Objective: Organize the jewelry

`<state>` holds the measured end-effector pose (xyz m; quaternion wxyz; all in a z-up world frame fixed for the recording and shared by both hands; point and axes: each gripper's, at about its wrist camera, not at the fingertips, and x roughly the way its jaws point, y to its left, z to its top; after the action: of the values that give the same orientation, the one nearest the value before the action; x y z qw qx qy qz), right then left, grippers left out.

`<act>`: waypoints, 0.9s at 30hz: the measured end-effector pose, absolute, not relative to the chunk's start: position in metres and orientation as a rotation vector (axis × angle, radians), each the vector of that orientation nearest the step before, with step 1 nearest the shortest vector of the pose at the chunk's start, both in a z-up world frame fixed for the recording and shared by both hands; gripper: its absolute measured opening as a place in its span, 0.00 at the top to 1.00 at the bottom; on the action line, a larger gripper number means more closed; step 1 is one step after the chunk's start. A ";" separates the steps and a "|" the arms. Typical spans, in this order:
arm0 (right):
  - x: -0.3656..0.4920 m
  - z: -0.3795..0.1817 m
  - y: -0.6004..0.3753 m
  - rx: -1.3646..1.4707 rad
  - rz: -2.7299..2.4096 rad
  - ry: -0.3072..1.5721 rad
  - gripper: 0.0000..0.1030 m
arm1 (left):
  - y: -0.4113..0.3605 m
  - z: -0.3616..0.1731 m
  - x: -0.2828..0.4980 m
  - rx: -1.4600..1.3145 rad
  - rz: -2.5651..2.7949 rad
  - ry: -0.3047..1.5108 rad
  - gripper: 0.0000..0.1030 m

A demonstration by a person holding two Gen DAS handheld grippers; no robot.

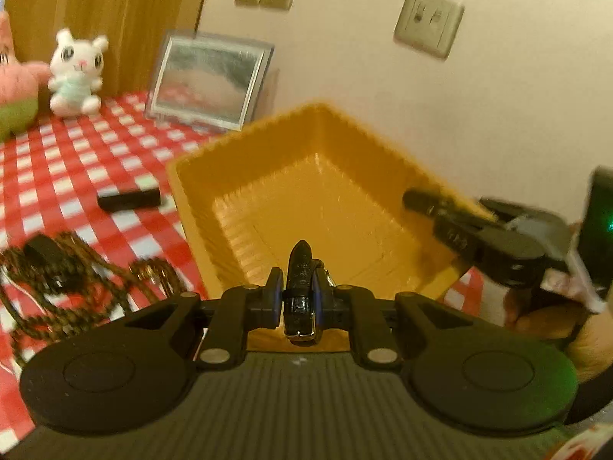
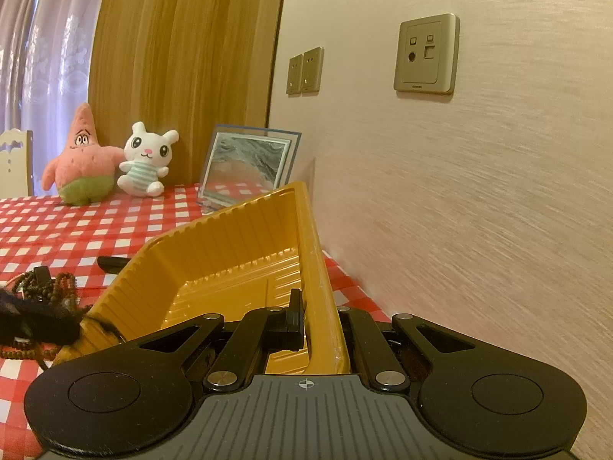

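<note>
My left gripper (image 1: 298, 283) is shut on a black watch strap (image 1: 301, 258) with a silver buckle, held just above the near edge of a yellow ribbed tray (image 1: 245, 130). The strap's tip points over the tray's bare floor. My right gripper (image 2: 318, 314) is shut on the tray's right rim (image 2: 312, 253), and the tray (image 2: 214, 222) looks tilted up. From the left wrist view the right gripper (image 1: 419, 197) clamps that rim at the right. A brown bead necklace (image 1: 76, 287) lies tangled on the checked cloth left of the tray, and shows as beads (image 2: 57, 283) in the right wrist view.
A small black bar (image 1: 128, 199) lies on the red-and-white cloth left of the tray. Two plush toys (image 2: 145, 165) and a framed picture (image 2: 249, 168) stand at the back. The wall with sockets (image 2: 425, 53) runs close along the right. A dark blurred shape (image 2: 34, 322) sits at the left.
</note>
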<state>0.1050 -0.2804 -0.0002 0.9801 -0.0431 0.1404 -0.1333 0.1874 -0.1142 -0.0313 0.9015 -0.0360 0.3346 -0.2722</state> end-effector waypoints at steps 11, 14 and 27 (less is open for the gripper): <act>0.106 -0.002 -0.284 -0.077 -0.271 0.284 0.96 | -0.089 -0.025 0.177 -0.145 -0.528 0.664 0.76; 0.106 -0.002 -0.285 -0.080 -0.274 0.284 0.97 | -0.073 -0.023 0.173 -0.140 -0.481 0.661 0.76; 0.105 -0.006 -0.299 -0.085 -0.315 0.276 0.97 | -0.053 -0.060 0.176 -0.018 -0.413 0.722 0.78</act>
<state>0.1053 -0.2988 -0.0057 0.9773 -0.0424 0.1369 -0.1561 0.1758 -0.0533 -0.0598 0.9148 -0.0086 0.3506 -0.2004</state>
